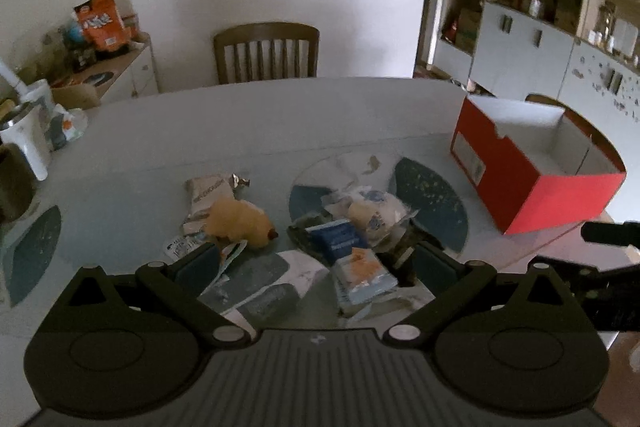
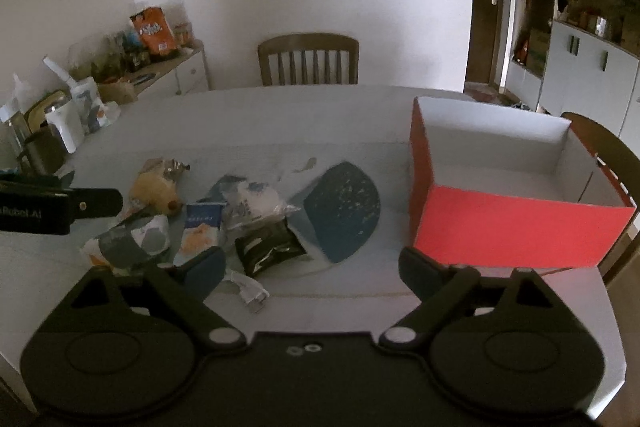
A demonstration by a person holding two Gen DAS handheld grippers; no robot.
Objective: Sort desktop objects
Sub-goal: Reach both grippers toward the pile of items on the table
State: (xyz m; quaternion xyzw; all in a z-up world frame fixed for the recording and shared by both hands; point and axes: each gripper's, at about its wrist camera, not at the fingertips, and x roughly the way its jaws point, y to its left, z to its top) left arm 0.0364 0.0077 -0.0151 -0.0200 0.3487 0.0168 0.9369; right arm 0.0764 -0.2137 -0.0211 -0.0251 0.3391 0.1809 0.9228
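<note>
Your left claw (image 1: 316, 261) tilts downward over the near edge of the table (image 1: 256, 119), its jaws spread wide and gripping nothing. Your right claw (image 2: 312, 265) takes the same downward tilt, jaws likewise apart and empty. Just beyond the fingertips lies the clutter: a black packet (image 2: 269, 247), a blue packet (image 1: 335, 237), a tan plush toy (image 1: 242, 221) and assorted wrappers. Farther right on the table stands the open red box (image 2: 516, 227), well apart from the pile.
</note>
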